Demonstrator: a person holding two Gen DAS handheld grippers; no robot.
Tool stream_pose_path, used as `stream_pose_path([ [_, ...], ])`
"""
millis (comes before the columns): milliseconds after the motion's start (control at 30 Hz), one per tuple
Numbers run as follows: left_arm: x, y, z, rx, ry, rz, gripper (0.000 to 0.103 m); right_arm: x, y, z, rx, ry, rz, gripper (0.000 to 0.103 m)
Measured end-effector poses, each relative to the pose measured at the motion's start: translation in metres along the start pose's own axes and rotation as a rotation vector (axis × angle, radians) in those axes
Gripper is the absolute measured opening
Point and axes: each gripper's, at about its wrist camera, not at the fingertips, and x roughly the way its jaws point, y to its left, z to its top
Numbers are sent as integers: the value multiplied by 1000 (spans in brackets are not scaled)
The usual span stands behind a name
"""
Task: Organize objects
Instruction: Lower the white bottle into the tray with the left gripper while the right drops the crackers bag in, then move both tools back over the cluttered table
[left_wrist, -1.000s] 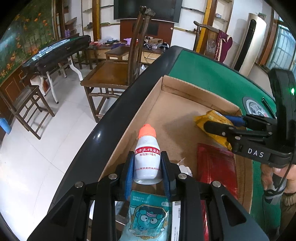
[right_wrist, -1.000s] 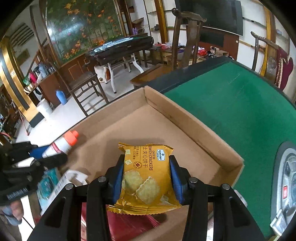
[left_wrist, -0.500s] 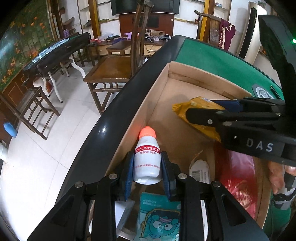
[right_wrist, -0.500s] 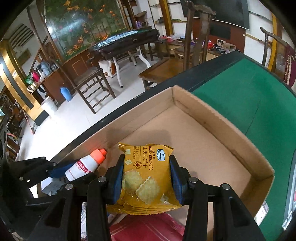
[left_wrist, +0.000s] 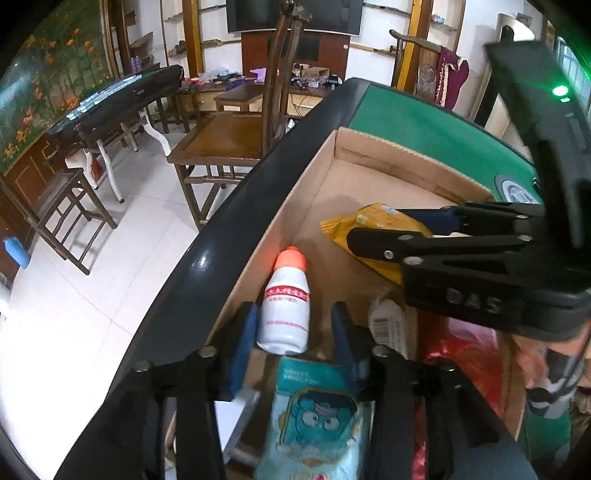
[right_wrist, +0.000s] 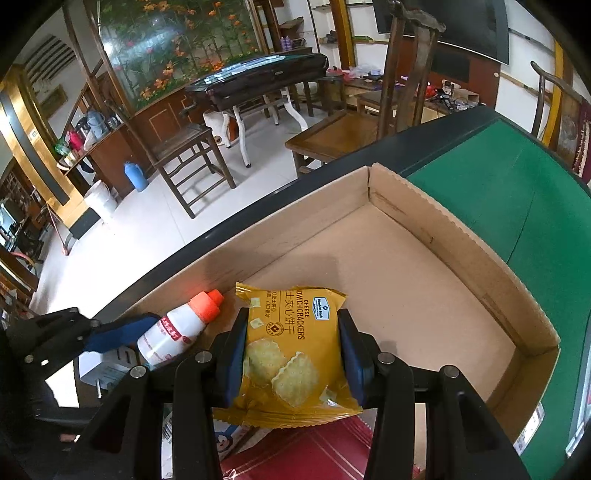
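Observation:
A white bottle with an orange cap (left_wrist: 285, 307) lies in the cardboard box (left_wrist: 406, 155) against its left wall. My left gripper (left_wrist: 293, 334) is open around it, with a gap on the right side. The bottle also shows in the right wrist view (right_wrist: 181, 328). My right gripper (right_wrist: 292, 347) is shut on a yellow packet of cheese sandwich crackers (right_wrist: 291, 350) and holds it above the box floor. The packet (left_wrist: 373, 230) and the right gripper (left_wrist: 406, 236) show at the right of the left wrist view.
A light blue cartoon packet (left_wrist: 314, 417), a white barcoded packet (left_wrist: 388, 326) and a red packet (right_wrist: 306, 454) lie at the box's near end. The box (right_wrist: 461, 243) sits on a green table (right_wrist: 517, 177) with a dark rim. Wooden chairs (left_wrist: 229, 136) stand beyond.
My left gripper has opened and let go of the bottle, which now lies by the left wall. The right gripper has kept hold of the cracker packet and moved left over the box.

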Motion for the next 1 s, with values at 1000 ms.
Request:
stream_pose_path([
  [1000, -95, -3, -59, -170, -163, -123, 56, -16, 9, -9, 143, 9, 315, 78],
])
